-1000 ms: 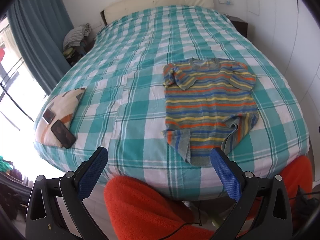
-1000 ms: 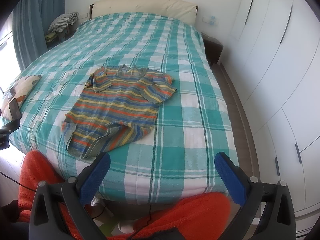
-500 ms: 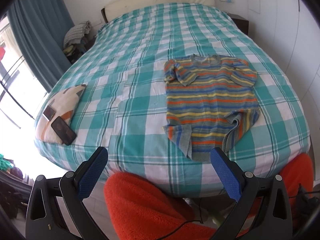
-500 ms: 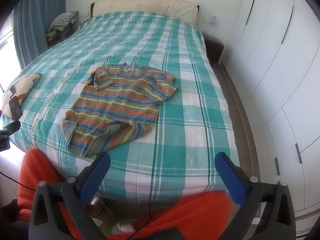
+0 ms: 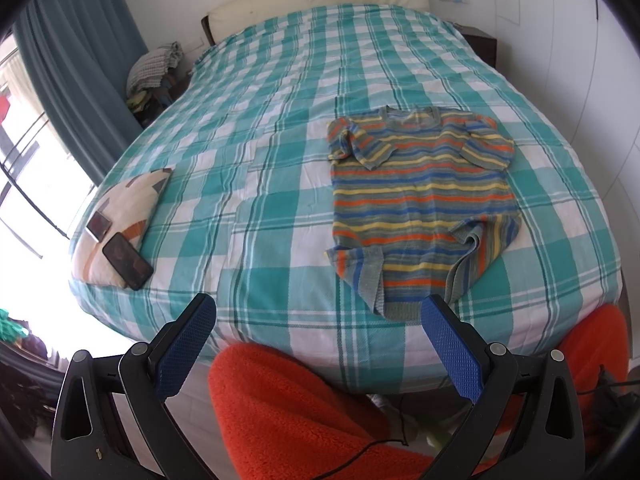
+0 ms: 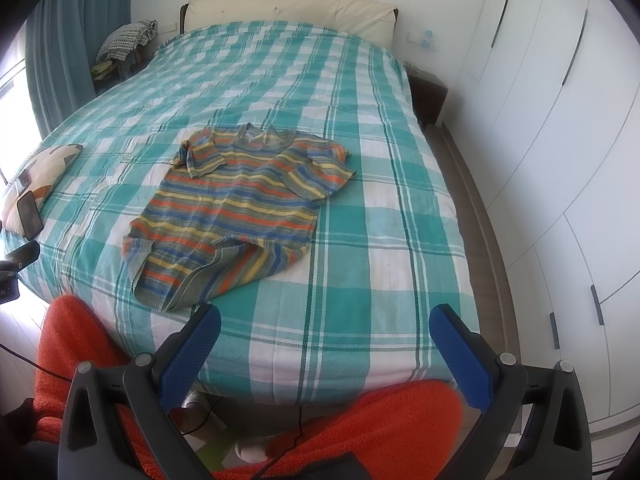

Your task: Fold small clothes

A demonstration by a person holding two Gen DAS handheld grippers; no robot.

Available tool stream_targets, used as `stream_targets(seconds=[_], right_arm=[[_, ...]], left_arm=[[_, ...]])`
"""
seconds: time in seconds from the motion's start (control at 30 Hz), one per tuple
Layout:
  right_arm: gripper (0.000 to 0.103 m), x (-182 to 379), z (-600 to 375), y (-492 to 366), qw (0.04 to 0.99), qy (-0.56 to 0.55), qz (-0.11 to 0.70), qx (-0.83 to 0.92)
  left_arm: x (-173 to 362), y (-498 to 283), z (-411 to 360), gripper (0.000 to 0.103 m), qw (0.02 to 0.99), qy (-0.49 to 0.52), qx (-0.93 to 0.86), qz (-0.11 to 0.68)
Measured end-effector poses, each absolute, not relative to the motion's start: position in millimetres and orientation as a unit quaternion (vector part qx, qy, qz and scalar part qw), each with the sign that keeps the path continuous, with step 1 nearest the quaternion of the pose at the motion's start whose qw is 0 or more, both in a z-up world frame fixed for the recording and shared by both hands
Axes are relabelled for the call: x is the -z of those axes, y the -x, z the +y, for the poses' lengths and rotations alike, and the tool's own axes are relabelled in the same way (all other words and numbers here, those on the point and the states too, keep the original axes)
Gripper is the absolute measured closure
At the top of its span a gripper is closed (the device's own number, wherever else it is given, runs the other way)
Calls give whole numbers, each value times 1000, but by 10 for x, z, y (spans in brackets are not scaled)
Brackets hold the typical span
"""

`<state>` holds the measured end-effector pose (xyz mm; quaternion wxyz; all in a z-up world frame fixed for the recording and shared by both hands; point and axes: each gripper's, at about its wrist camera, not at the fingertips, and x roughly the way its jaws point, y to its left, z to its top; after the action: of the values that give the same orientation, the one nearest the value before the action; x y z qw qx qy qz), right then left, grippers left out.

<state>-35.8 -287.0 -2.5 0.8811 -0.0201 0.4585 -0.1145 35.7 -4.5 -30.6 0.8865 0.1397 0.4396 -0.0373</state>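
Observation:
A small striped knit shirt (image 5: pixel 420 200) lies on the teal checked bed (image 5: pixel 280 140), neck toward the headboard, both short sleeves folded inward and its bottom hem rumpled near the bed's foot edge. It also shows in the right wrist view (image 6: pixel 240 208). My left gripper (image 5: pixel 316 336) is open and empty, held above the foot of the bed, short of the shirt's hem. My right gripper (image 6: pixel 324 344) is open and empty, held over the foot edge to the right of the shirt.
A patterned cushion (image 5: pixel 120 216) with two phones (image 5: pixel 127 261) lies at the bed's left edge. The person's orange-clad legs (image 5: pixel 288 412) are below the grippers. White wardrobe doors (image 6: pixel 560 160) stand on the right; a curtain (image 5: pixel 80 60) and a bedside pile on the left.
Both grippers have risen and moved slightly back, so the bed and shirt sit a little lower in view. The shirt has not moved. Both stay open.

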Motion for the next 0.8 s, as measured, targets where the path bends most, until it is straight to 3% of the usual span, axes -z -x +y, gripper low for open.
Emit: stream_targets(seconds=[0.8], right_arm=[[0, 118, -2905, 368, 879, 20, 463, 114]], left_arm=[[354, -319, -4, 0, 886, -141, 36, 441]])
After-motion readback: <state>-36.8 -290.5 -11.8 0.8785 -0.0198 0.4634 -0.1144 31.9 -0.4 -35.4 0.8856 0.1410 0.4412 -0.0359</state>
